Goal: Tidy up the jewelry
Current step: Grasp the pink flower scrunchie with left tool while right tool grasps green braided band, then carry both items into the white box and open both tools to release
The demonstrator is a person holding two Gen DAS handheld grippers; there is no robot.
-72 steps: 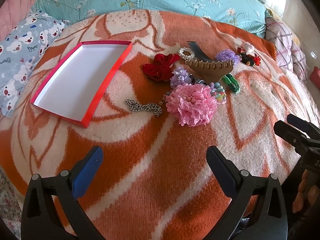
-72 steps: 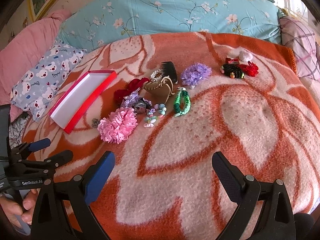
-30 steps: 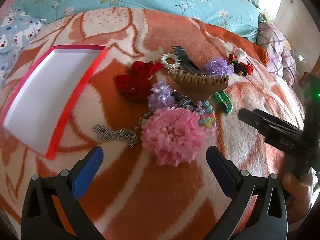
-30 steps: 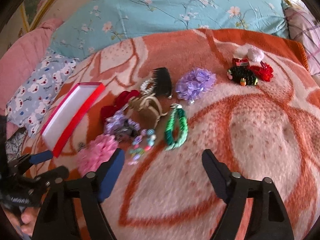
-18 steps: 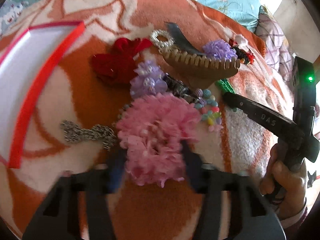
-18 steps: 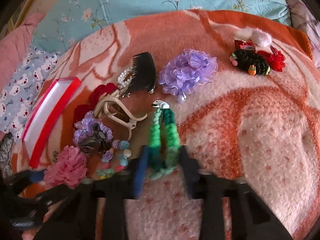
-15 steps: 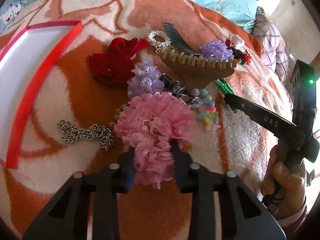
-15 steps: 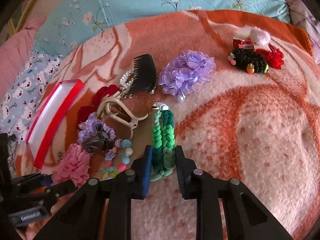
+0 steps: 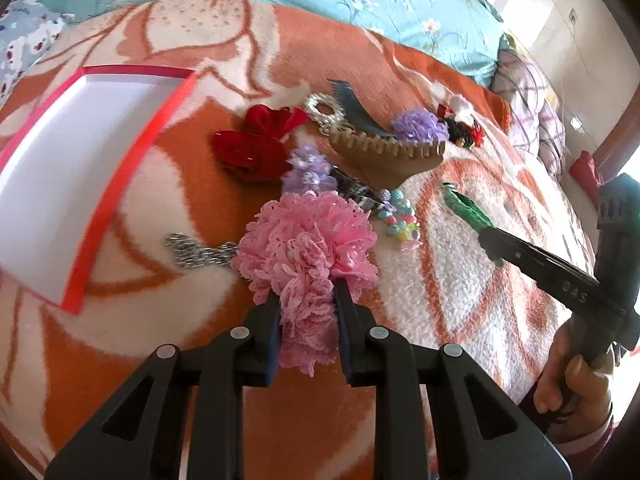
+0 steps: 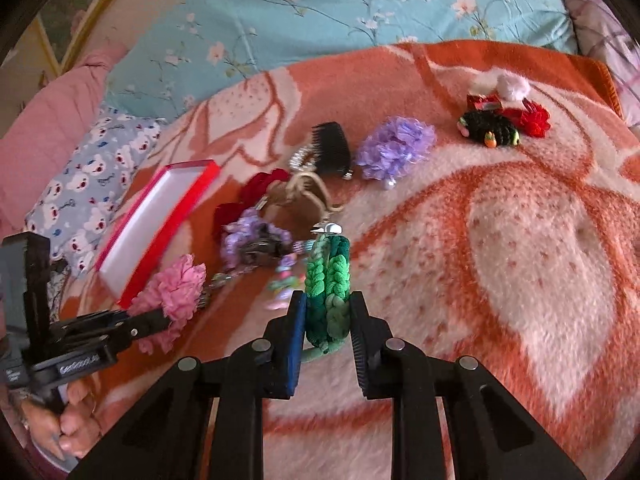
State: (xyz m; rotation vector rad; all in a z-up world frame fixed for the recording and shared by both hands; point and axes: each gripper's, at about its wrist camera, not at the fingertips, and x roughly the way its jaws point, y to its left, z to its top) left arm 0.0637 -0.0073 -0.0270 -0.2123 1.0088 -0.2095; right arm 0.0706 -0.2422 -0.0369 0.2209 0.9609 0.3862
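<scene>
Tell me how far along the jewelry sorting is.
Nothing is boxed yet: the red box is bare inside. In hand: the left claw closing on the pink flower scrunchie, the right claw pinching the green braided band. The silver chain, red bow and other pieces remain.

The red box (image 9: pixel 132 160) runs off the left edge of the left wrist view. The near part of the pink lace flower (image 9: pixel 308 248) is covered by the fingers (image 9: pixel 347 312). In the right wrist view the beaded string (image 10: pixel 282 280) is smeared by blur. The chain (image 9: pixel 196 250) slips under the flower, its far end hidden. The black comb (image 9: pixel 356 108) is partly hidden by the tan claw clip (image 9: pixel 388 156).
</scene>
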